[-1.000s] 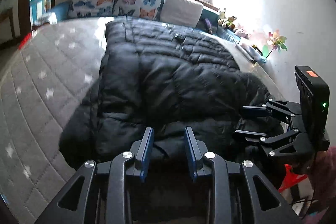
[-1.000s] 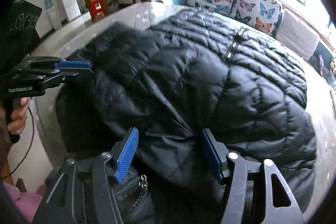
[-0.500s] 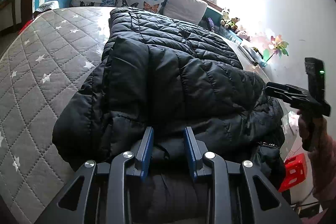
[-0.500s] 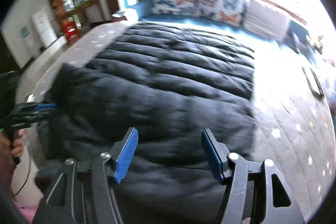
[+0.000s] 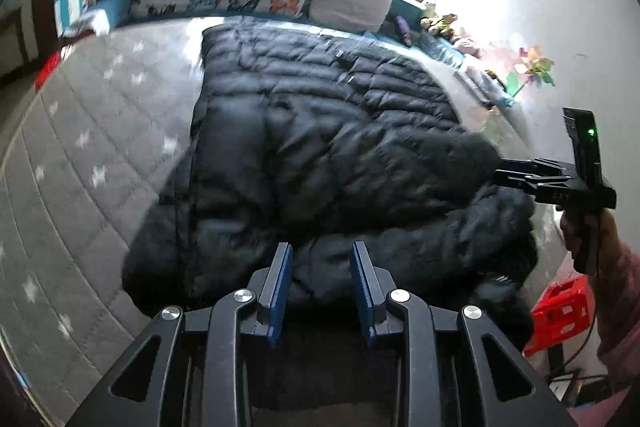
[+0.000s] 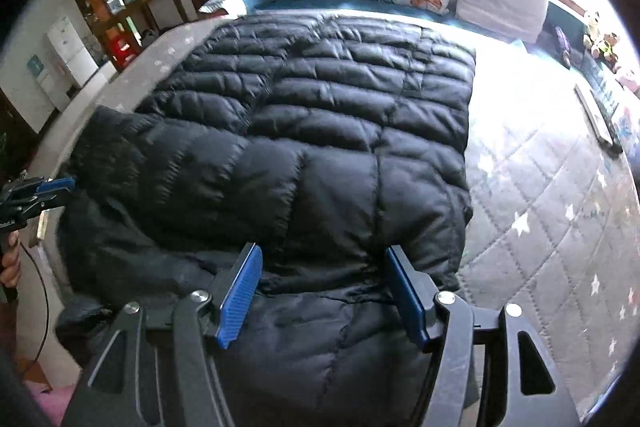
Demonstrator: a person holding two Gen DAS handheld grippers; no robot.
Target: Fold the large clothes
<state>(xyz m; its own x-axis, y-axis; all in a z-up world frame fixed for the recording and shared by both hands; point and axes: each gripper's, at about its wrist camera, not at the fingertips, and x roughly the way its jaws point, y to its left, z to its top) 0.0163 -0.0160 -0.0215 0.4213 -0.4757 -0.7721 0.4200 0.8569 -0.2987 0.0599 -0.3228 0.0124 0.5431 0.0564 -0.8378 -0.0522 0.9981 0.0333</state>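
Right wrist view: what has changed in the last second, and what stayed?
The right gripper swung to the right edge of the black quilted puffer jacket, beside the grey star-patterned mattress, fingers open. The jacket lay unchanged; the left gripper stayed at its near hem.
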